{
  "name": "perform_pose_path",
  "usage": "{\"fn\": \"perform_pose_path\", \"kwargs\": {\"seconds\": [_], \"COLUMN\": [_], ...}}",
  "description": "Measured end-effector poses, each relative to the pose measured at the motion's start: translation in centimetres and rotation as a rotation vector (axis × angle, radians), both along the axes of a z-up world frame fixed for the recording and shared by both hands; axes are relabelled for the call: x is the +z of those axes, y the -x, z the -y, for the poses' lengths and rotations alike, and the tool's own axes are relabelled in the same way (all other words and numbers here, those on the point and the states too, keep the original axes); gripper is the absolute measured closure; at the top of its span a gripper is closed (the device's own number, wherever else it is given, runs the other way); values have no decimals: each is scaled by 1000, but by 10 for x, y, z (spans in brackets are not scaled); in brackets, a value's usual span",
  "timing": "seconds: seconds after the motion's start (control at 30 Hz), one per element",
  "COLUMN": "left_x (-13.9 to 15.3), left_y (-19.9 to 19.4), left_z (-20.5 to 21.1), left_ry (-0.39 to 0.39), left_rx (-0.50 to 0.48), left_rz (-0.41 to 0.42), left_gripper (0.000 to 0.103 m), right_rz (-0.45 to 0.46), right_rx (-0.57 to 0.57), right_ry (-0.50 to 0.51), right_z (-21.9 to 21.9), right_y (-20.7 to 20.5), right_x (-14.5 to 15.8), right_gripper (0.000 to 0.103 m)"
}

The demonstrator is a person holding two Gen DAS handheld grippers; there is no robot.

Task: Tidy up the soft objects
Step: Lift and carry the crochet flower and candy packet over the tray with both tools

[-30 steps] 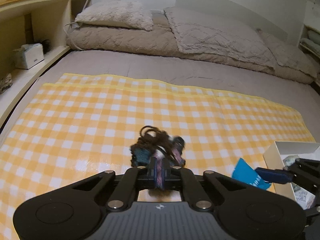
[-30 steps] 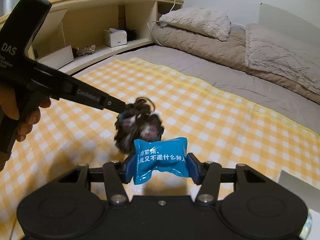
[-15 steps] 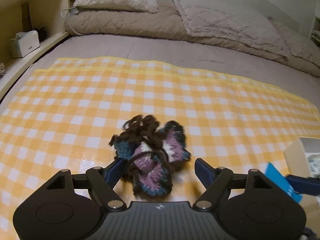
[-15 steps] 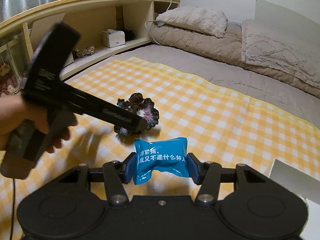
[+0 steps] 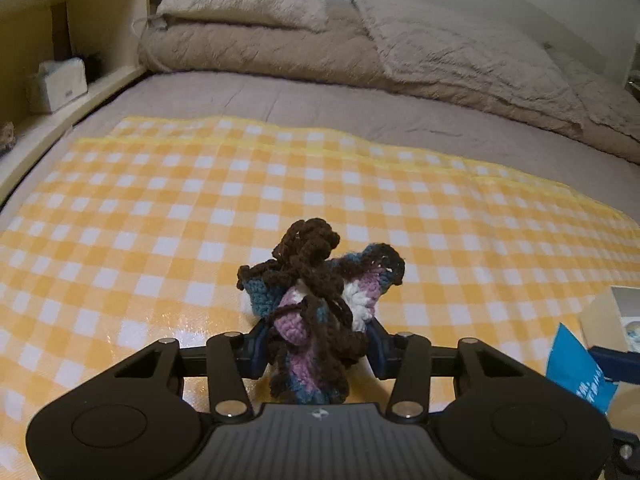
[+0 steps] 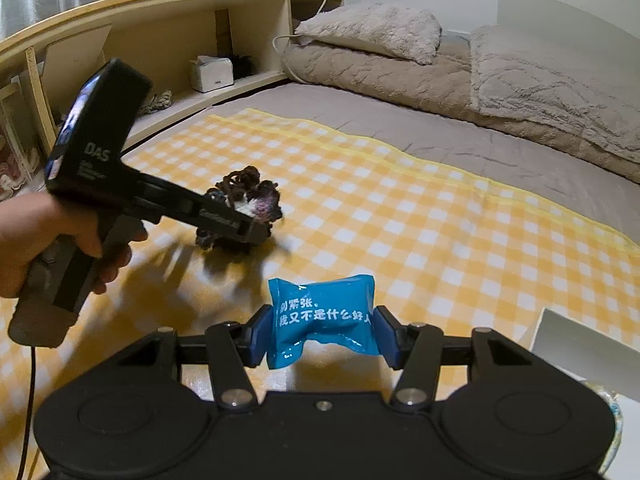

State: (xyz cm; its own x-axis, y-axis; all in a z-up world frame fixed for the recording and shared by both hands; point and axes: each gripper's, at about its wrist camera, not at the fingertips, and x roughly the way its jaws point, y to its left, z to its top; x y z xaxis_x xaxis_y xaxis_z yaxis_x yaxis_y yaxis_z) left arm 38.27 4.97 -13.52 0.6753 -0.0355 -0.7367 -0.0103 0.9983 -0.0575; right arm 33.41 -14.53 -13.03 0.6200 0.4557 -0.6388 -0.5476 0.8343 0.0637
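Observation:
A crocheted piece in brown, purple, teal and white lies bunched on the yellow checked mat. My left gripper has it between its jaws, which are closing, and both blue pads touch the yarn. In the right wrist view the same crocheted piece sits at the tips of the left gripper, held by a person's hand. My right gripper is shut on a blue puffy packet with white print, just above the mat. The packet also shows at the left wrist view's right edge.
A white open box stands on the mat at the right, near the packet. A wooden shelf unit with a tissue box runs along the left of the bed. Beige pillows and a duvet lie at the head.
The left gripper came down with the crocheted piece, opened wide so it lay on the mat, then closed around it again. The right gripper still holds the blue packet, barely moved.

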Motion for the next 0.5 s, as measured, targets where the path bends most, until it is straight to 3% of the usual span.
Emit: {"fn": "perform_pose_path", "kwargs": {"seconds": [0.5], "left_x": [70], "left_y": [56], "left_z": [34], "left_ry": [51], "left_rx": [-56], "left_rz": [155], "left_gripper": [56], "right_rz": [104], "right_rx": [-86], "right_ry": [-43], "right_z": [39], "right_y": [23], "right_x": [50], "right_gripper": [48]}}
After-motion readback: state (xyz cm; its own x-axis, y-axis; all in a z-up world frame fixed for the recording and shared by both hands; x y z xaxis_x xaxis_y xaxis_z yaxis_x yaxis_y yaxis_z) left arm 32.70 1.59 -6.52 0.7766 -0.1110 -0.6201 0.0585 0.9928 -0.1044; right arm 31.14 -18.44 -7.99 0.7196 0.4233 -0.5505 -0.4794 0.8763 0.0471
